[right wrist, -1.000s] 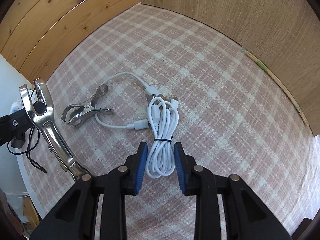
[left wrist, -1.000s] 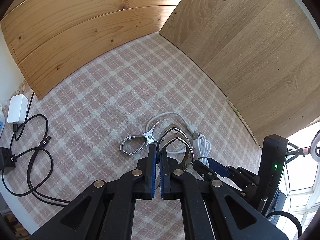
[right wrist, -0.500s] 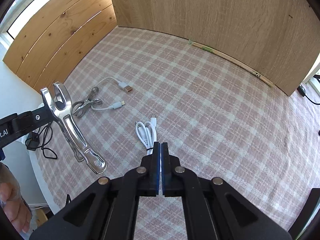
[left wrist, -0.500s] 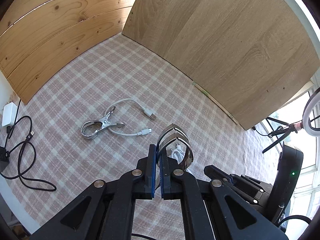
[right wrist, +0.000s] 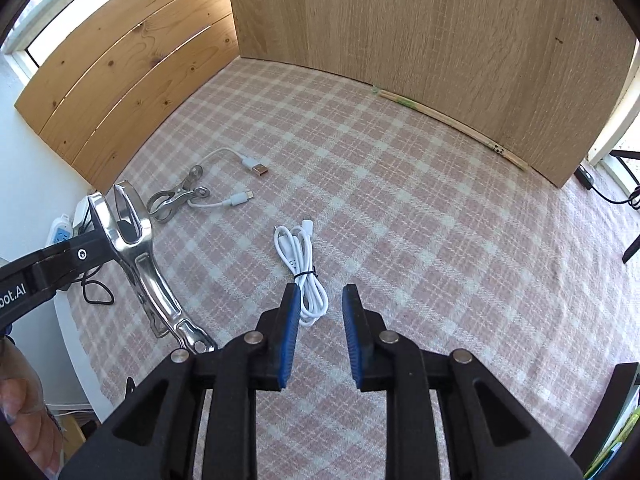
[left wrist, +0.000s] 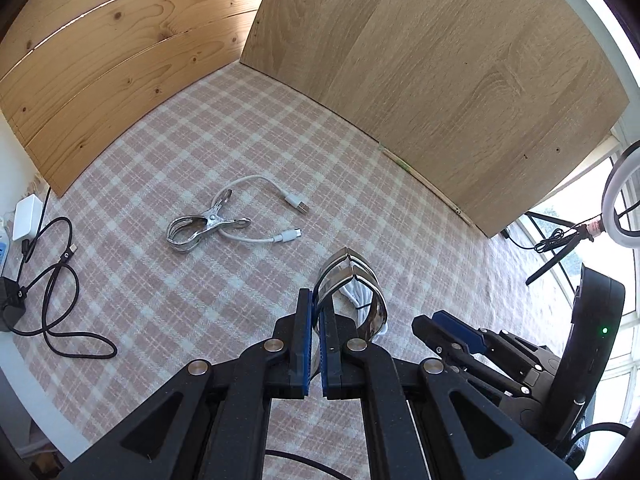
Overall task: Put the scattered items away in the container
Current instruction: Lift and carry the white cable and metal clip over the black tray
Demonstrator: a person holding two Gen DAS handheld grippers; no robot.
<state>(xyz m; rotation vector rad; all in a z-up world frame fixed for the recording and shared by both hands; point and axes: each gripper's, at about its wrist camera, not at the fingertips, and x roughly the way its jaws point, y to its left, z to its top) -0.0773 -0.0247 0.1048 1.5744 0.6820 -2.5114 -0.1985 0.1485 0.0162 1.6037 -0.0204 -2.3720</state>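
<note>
Gripping a large steel clamp (left wrist: 352, 280), the left tongs (left wrist: 316, 344) are pinched tight on one of its handles. In the right wrist view the clamp (right wrist: 136, 248) hangs in the air off to the left, its long axis tilted, looped jaw end up and away, handle end down toward the camera. It looks stiff, smooth and fairly heavy, so it may swivel in a pinch on one handle.

The right tongs (right wrist: 320, 316) are partway apart and opening, with nothing pressed between them. A bundled white cable (right wrist: 300, 264) lies on the checked cloth of the desk (right wrist: 440, 240), just ahead of the tongs and a little left of their gap; its near loop sits beside the left pad. The bundle's long axis runs from the near loop away and slightly left, plugs at the far end. A dark tie cinches it about midway. It looks light, soft and floppy; the tied waist seems the safest place to pinch, since loose loops could slip out.

Farther off to the left lie a smaller steel clip (left wrist: 200, 228) and a short white cable (left wrist: 264, 208), touching each other. The clip's jaw tip points away. The cable curves loosely, both plugs toward the right.

No container is in view in either picture.
</note>
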